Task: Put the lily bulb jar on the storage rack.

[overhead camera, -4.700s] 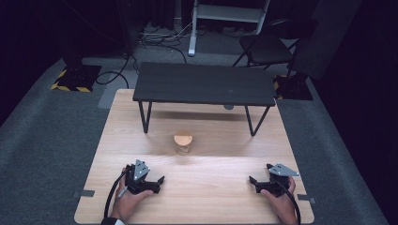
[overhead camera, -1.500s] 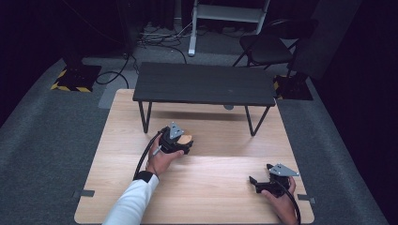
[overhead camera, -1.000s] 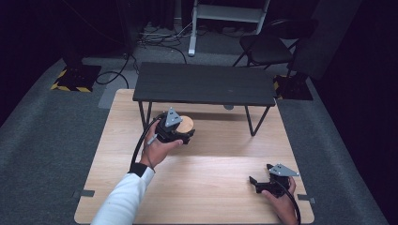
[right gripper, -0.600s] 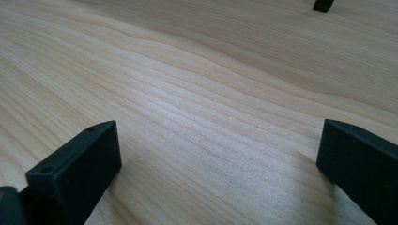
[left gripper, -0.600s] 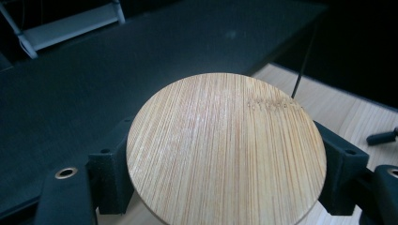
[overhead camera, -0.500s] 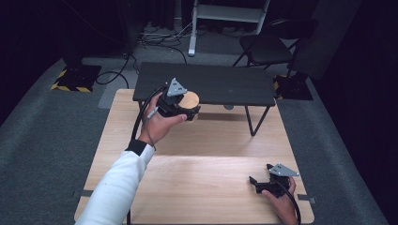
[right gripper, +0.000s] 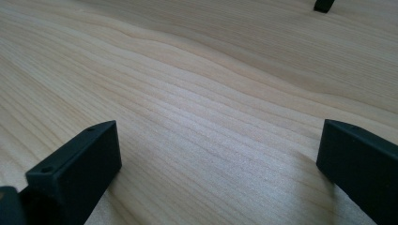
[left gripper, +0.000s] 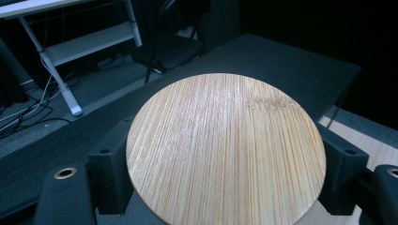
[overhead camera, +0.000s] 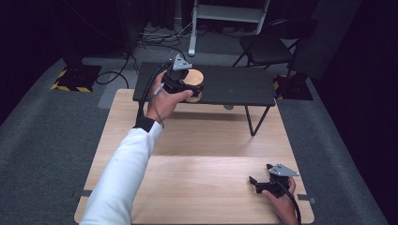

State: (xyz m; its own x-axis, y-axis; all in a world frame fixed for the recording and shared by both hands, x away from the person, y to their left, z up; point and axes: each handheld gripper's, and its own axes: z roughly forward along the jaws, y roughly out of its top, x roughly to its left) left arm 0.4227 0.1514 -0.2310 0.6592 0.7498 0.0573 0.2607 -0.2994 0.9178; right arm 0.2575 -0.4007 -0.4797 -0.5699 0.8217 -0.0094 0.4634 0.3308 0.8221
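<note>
A: Where's everything, biggest first?

B: The pale desk [overhead camera: 197, 164] fills the lower frame; a black shelf [overhead camera: 234, 86] crosses the upper middle.

A: And the tongs?

B: Left tongs [overhead camera: 187, 86] clench the bamboo-topped piece [left gripper: 225, 150] by its sides above the shelf, upper centre. It looks rigid, light, smooth-edged. Right tongs [overhead camera: 257, 183], lower right, gape empty.

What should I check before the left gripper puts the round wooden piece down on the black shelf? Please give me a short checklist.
1. Grip: the left gripper has its jaws closed on both sides of the round wooden piece. Ok.
2. Piece over the black shelf: in the high view it lies over the shelf's left part. Ok.
3. Landing spot free: the shelf top seen beyond the piece is bare; the part under it is hidden. Cannot tell.
4. Height above the shelf: cannot tell.
5. Right gripper out of the way: it rests open on the wooden table, far from the shelf. Ok.
</note>
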